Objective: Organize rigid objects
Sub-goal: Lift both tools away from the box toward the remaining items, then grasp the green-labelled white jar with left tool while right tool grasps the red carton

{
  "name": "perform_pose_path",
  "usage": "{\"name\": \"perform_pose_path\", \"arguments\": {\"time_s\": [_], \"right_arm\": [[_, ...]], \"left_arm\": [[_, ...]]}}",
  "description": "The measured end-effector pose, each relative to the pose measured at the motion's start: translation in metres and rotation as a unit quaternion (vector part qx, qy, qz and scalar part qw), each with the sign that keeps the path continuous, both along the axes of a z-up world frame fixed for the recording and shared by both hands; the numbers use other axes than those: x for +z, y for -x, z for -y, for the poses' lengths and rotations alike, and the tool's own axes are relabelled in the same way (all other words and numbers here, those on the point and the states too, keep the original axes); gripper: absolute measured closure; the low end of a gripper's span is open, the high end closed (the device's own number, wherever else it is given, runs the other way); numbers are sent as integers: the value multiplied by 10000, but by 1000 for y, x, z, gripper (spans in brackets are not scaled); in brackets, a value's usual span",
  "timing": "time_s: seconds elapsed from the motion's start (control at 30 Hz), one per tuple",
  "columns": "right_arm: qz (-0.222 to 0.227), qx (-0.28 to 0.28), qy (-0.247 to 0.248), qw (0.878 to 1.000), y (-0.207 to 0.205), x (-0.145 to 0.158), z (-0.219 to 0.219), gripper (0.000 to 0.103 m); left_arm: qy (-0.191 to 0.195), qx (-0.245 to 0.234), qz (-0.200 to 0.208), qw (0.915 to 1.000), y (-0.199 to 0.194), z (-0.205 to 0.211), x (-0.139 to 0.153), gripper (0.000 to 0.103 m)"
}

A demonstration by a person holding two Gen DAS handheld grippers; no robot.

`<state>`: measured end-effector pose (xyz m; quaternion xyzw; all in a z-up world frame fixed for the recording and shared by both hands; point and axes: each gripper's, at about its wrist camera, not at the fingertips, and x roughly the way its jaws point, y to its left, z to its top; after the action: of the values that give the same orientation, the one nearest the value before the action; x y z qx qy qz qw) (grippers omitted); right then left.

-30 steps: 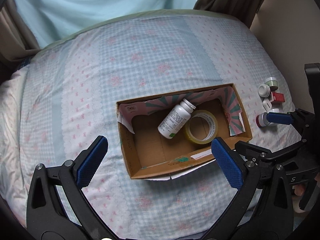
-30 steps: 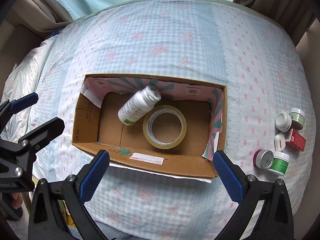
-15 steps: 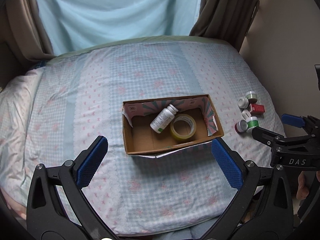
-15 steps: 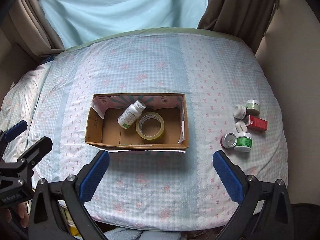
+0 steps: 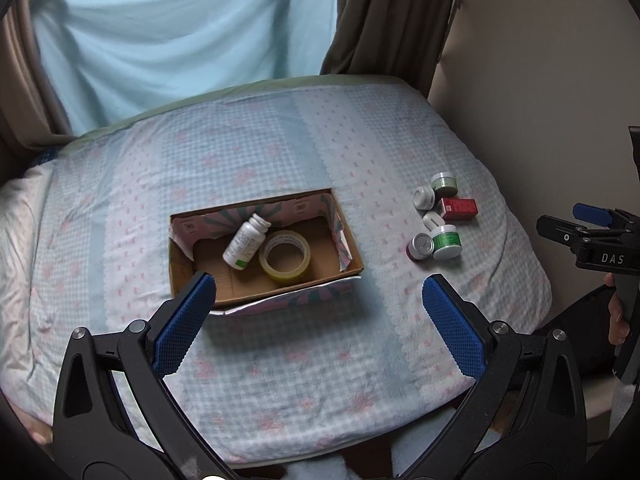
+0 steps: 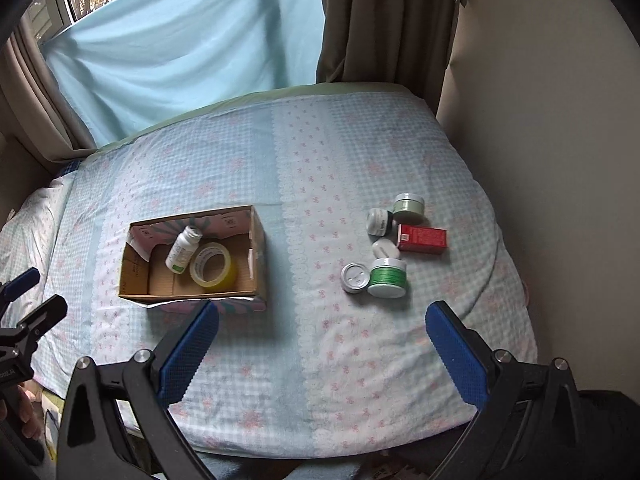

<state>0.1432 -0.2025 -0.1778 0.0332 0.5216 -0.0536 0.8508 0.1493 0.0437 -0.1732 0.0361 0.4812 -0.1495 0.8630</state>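
Note:
An open cardboard box (image 5: 356, 258) (image 6: 258, 240) lies on the bed and holds a white pill bottle (image 5: 245, 242) (image 6: 183, 249) on its side and a roll of yellow tape (image 5: 285, 256) (image 6: 212, 267). Right of the box lies a cluster of small jars: a green-banded jar (image 6: 387, 276), a metal-lidded tin (image 6: 355, 278), a red carton (image 6: 422, 239) (image 5: 459, 208), and more pots (image 6: 409, 206). My left gripper (image 5: 316, 328) stands open near the bed's front edge, below the box. My right gripper (image 6: 320, 344) is open too, held back from the jars with nothing between its fingers.
The bed carries a pale blue checked sheet (image 6: 320, 152). A light blue cloth (image 6: 180, 40) and brown curtains (image 6: 384, 20) hang behind it; a beige wall (image 6: 540, 120) borders the right side. A hand (image 5: 618, 320) holds the right gripper's handle at the right edge.
Both grippers have pulled back and up from over the box, so the whole bed and window now show. The right one has swung toward the jars. Box contents are unmoved.

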Motion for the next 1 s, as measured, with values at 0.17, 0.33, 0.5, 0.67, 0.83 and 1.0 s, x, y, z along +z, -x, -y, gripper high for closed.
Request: {"name": "perform_pose_path", "arguments": {"time_s": [0.17, 0.33, 0.5, 0.67, 0.83, 1.0], "right_arm": [[-40, 536, -16, 9986, -18, -20, 74, 0], [-162, 1343, -13, 9908, -54, -50, 135, 0], [-431, 1912, 163, 9805, -91, -90, 174, 0], [-723, 2241, 164, 9717, -120, -133, 200, 0], [-861, 2379, 213, 9672, -142, -174, 218, 0], [-1044, 2730, 439, 9553, -157, -212, 219, 0]], "left_arm": [[-71, 83, -44, 9999, -4, 75, -17, 0], [-113, 197, -276, 9994, -15, 154, -46, 0], [-186, 234, -702, 9971, -24, 219, -87, 0], [-348, 106, -970, 9946, -33, 269, -127, 0], [-703, -297, -979, 9923, -47, 318, -167, 0], [-979, -484, -1069, 9883, -72, 355, -207, 0]]}}
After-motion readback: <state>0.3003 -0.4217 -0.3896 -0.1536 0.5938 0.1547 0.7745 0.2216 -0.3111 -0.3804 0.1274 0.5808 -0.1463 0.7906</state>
